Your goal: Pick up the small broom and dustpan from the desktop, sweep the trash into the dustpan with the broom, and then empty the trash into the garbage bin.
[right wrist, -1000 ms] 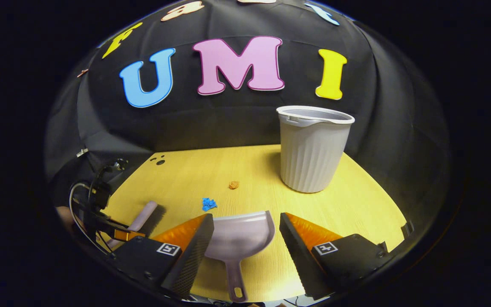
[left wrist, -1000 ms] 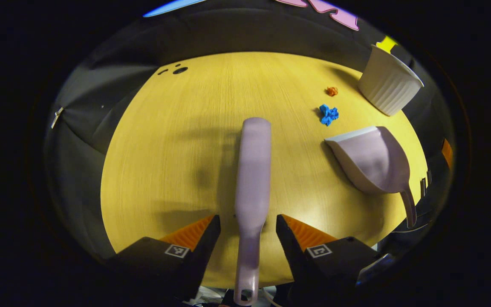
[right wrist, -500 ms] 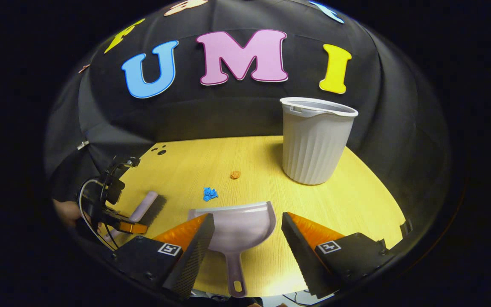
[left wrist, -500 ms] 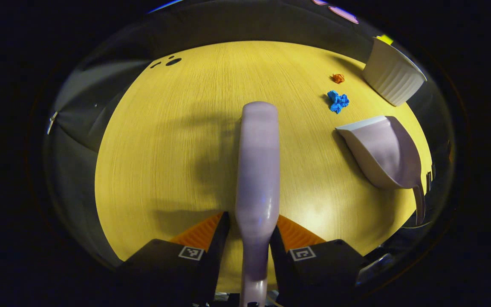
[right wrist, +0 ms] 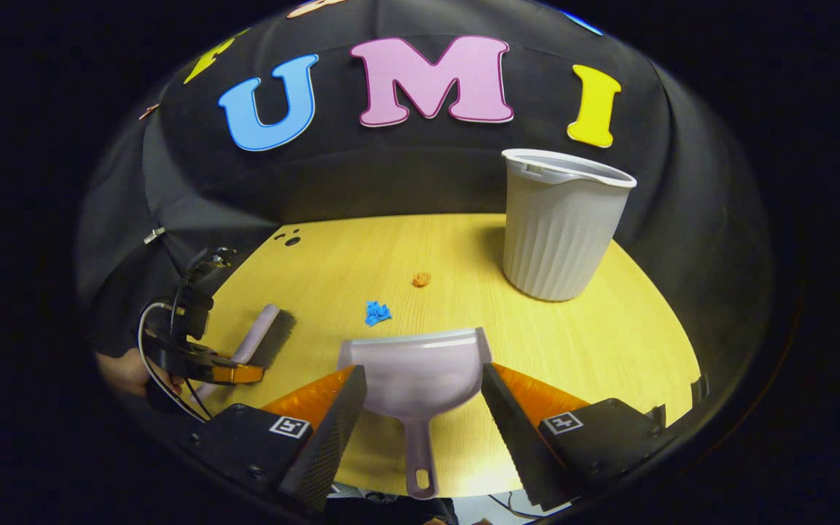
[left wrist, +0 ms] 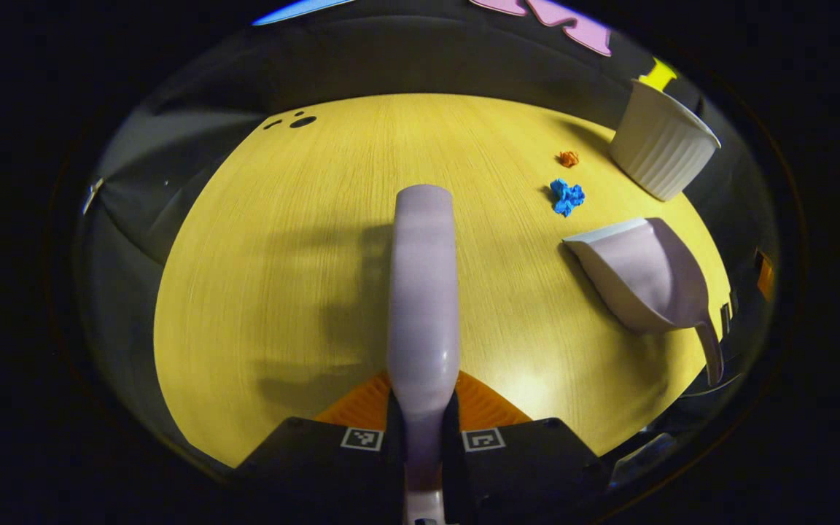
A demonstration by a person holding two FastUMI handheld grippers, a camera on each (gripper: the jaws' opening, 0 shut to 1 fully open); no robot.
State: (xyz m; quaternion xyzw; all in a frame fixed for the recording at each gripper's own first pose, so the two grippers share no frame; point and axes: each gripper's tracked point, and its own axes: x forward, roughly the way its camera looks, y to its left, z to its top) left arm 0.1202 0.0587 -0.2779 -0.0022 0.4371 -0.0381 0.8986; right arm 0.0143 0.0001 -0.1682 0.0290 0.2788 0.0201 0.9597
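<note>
The lilac small broom (left wrist: 421,292) runs straight away from me over the yellow desktop (left wrist: 259,277), and my left gripper (left wrist: 421,430) is shut on its handle. In the right gripper view the broom (right wrist: 265,341) shows its dark bristles at the left, held by the left gripper (right wrist: 227,373). The lilac dustpan (right wrist: 414,368) lies flat on the desktop (right wrist: 609,343). My right gripper (right wrist: 424,390) is open, one finger on each side of the pan's rear and handle. A blue scrap (right wrist: 377,313) and an orange scrap (right wrist: 421,279) lie beyond the pan's mouth.
A ribbed white garbage bin (right wrist: 562,226) stands upright at the back right of the desktop, also seen as the bin (left wrist: 659,152) in the left gripper view past the dustpan (left wrist: 642,273) and scraps (left wrist: 566,197). A hand (right wrist: 125,372) holds the left gripper. Small dark holes (right wrist: 290,237) mark the far left corner.
My left gripper's fingers have come together onto the broom handle. My right gripper has moved forward, so the dustpan's rear now sits between its open fingers.
</note>
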